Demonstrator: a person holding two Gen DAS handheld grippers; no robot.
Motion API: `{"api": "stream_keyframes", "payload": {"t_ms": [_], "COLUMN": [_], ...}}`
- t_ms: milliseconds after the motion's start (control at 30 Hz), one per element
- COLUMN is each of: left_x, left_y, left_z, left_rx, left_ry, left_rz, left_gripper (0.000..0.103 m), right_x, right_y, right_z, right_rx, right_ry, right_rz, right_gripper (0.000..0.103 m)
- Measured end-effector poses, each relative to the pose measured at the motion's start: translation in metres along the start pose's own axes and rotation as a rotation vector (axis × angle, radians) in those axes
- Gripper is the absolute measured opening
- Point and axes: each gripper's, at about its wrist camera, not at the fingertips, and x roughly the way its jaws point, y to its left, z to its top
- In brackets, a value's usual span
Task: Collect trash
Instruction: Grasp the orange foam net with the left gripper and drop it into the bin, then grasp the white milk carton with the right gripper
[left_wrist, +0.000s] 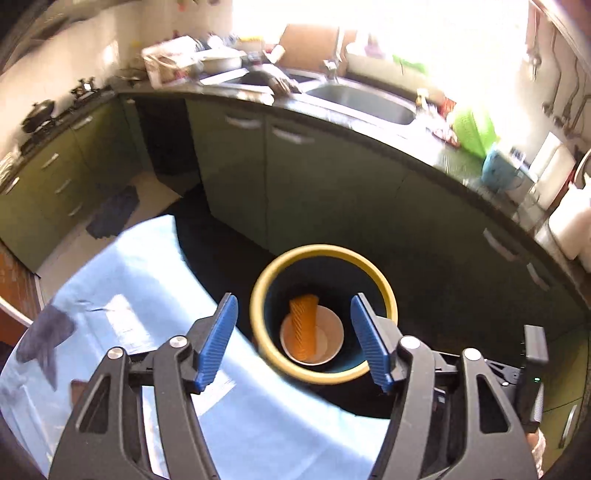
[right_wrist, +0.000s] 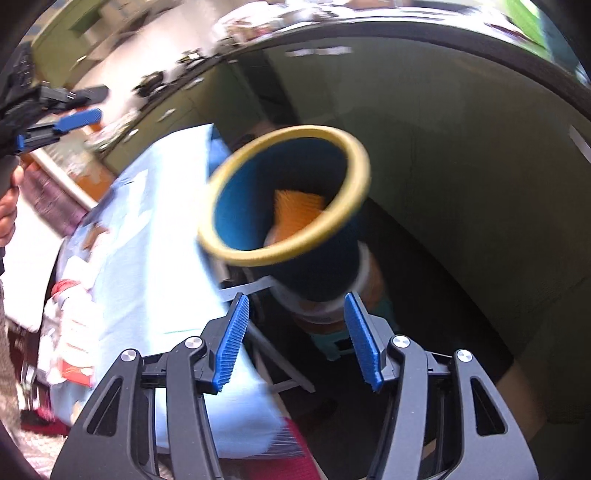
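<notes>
The left tongs (left_wrist: 293, 341) stand wide apart with nothing between the two ribbed blue pads (left_wrist: 218, 341); the pads sit on black angular arms with silver pivot bolts. Directly beyond the gap stands the bin (left_wrist: 266, 295), a round container with a thick yellow rim and a dark blue inner wall. At its bottom lie one white paper cup (left_wrist: 332, 332), mouth toward the camera, and one orange ribbed piece (left_wrist: 303, 325) resting partly inside the cup; what the piece is cannot be made out. The bin stands just beside the worktop (left_wrist: 147, 266), which is covered with a pale blue cloth and is cut off at the lower edge.

The right tongs (right_wrist: 295, 343) also stand apart and hold nothing. Their two blue pads (right_wrist: 232, 343) carry the same fine ribbing. The same bin (right_wrist: 354, 184) appears beyond them, tilted in this view and blurred, with the orange piece (right_wrist: 299, 210) showing inside. The base of the bin is hard to make out. At the upper left the left tongs (right_wrist: 79, 120) appear from the side, and part of a hand (right_wrist: 7, 214) is cut off by the frame edge.

Behind the bin run green cabinets (left_wrist: 295, 177) with a metal sink (left_wrist: 369, 99) above.
</notes>
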Motion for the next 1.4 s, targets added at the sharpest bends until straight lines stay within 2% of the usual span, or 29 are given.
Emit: {"api": "stream_keyframes", "payload": {"t_ms": [100,200,267,367,433,567,667,833,900,1033,1100,1133,1167,1400], "left_x": [-0.056,-0.1,-0.125,-0.157,-0.177,-0.196,-0.205,-0.218,-0.219,-0.218,-0.218,-0.218,-0.218,-0.215], "left_y": [0.034,0.064,0.083,0.106,0.121,0.147,0.162,0.177,0.177,0.169,0.165,0.164,0.163,0.162], "left_z": [-0.021,-0.05,-0.075,-0.111,-0.138,-0.178,-0.202,-0.226,-0.229,-0.23,-0.231,-0.232,-0.232,-0.232], "left_rx": [-0.055,-0.094,-0.113,-0.116,-0.133,-0.165,-0.176,-0.191,-0.192,-0.184,-0.179,-0.178,-0.177,-0.184], "left_ry": [-0.068,-0.101,-0.112,-0.133,-0.15,-0.149,-0.146,-0.162,-0.165,-0.165,-0.163,-0.162,-0.16,-0.157], "left_rz": [0.028,0.043,0.048,0.078,0.084,0.093,0.102,0.095,0.09,0.078,0.08,0.083,0.085,0.094], "left_gripper": [0.067,0.067,0.067,0.067,0.069,0.07,0.07,0.07,0.07,0.07,0.07,0.07,0.071,0.071], "right_x": [0.003,0.013,0.017,0.02,0.023,0.036,0.043,0.04,0.044,0.051,0.055,0.057,0.058,0.035], "right_y": [0.051,0.11,0.152,0.209,0.242,0.287,0.299,0.3,0.302,0.302,0.299,0.297,0.293,0.275], "right_z": [0.005,0.009,0.007,0.001,-0.008,-0.036,-0.053,-0.077,-0.082,-0.09,-0.092,-0.092,-0.092,-0.087], "right_rx": [-0.108,-0.202,-0.276,-0.375,-0.424,-0.484,-0.499,-0.457,-0.46,-0.462,-0.47,-0.466,-0.461,-0.468], "right_ry": [0.031,0.112,0.169,0.217,0.229,0.236,0.17,0.099,0.07,0.043,0.042,0.051,0.055,0.005], "right_rz": [0.072,0.162,0.193,0.213,0.218,0.172,0.061,0.019,-0.035,-0.058,-0.079,-0.073,-0.065,-0.046], "right_gripper": [0.054,0.054,0.054,0.054,0.058,0.062,0.063,0.066,0.066,0.066,0.056,0.043,0.04,0.038]}}
